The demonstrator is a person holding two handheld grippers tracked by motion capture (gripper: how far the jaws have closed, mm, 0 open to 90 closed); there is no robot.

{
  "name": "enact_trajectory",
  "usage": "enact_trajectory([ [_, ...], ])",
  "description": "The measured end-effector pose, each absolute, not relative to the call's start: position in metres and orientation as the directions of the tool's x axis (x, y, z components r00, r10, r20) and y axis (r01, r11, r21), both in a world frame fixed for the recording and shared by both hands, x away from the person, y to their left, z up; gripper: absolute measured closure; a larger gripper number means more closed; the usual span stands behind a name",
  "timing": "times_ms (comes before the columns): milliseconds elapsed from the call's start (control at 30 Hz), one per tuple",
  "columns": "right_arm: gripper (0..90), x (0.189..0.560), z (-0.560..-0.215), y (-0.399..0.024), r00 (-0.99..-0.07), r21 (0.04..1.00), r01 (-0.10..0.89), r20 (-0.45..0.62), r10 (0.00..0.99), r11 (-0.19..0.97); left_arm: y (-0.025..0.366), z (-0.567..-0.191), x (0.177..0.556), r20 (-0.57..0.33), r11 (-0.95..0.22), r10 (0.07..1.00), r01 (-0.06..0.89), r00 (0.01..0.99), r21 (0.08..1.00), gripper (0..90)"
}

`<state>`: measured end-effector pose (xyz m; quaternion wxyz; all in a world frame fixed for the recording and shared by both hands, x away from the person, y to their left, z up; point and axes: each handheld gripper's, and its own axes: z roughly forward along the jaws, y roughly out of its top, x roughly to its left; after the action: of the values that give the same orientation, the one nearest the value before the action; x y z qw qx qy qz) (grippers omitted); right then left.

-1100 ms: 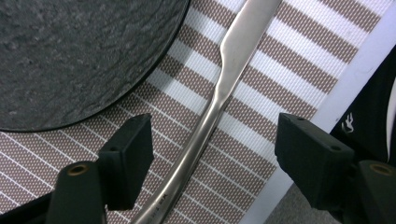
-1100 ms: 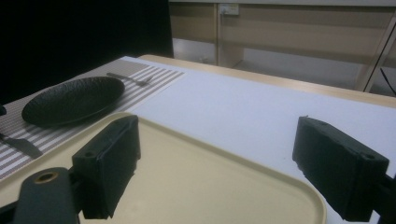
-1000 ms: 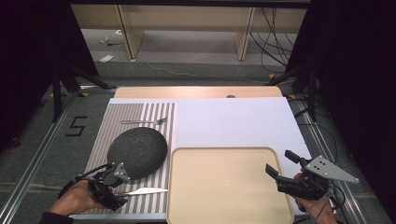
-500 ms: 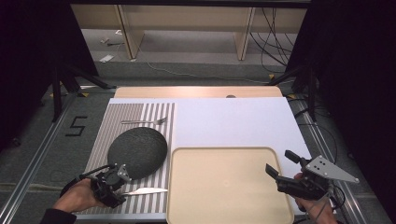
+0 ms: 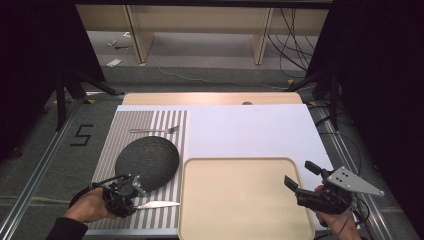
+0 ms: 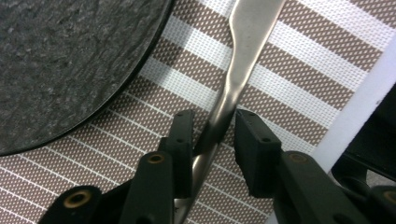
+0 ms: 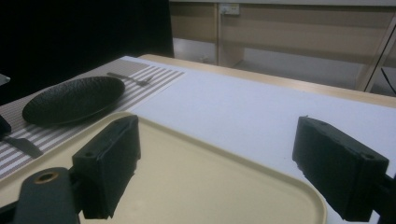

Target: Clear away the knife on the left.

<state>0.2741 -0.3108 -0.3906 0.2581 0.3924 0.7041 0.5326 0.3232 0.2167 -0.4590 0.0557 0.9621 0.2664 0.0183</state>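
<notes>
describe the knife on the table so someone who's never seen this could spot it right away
Find the striped placemat on the table's left. At its near edge, just below the dark round plate, lies the knife, its handle between the left claw's jaws. Unlike the fork beyond the plate, it has a plain blade.

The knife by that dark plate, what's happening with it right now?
A person holds a set of tongs in each hand. The left tongs have just been closing around the handle of the knife, which lies flat on the striped placemat beside the dark plate; the handle sits between the jaws, but a firm grip isn't clear. The right tongs hover open at the right edge of the beige tray. A fork lies beyond the plate.
</notes>
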Motion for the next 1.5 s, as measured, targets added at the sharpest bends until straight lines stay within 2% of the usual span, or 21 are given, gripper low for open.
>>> enact_trajectory([
  [500,16.2,0.274,-0.391,-0.311,-0.559,0.952,0.279,0.054,0.827,0.126,0.206,-0.458,0.327,0.014,-0.882,0.47,0.469,0.883,0.037,71.8],
  [900,16.2,0.274,-0.391,-0.311,-0.559,0.952,0.279,0.053,0.827,0.127,0.2,-0.459,0.322,0.039,-0.905,0.425,0.425,0.904,0.014,76.3],
  [1100,16.3,0.274,-0.391,-0.311,-0.559,0.952,0.279,0.054,0.827,0.127,0.197,-0.458,0.321,0.051,-0.927,0.373,0.374,0.926,-0.004,78.7],
  [1500,16.3,0.275,-0.391,-0.312,-0.558,0.953,0.283,0.068,0.827,0.113,0.196,-0.458,0.324,0.016,-0.934,0.356,0.356,0.934,-0.02,80.0],
])
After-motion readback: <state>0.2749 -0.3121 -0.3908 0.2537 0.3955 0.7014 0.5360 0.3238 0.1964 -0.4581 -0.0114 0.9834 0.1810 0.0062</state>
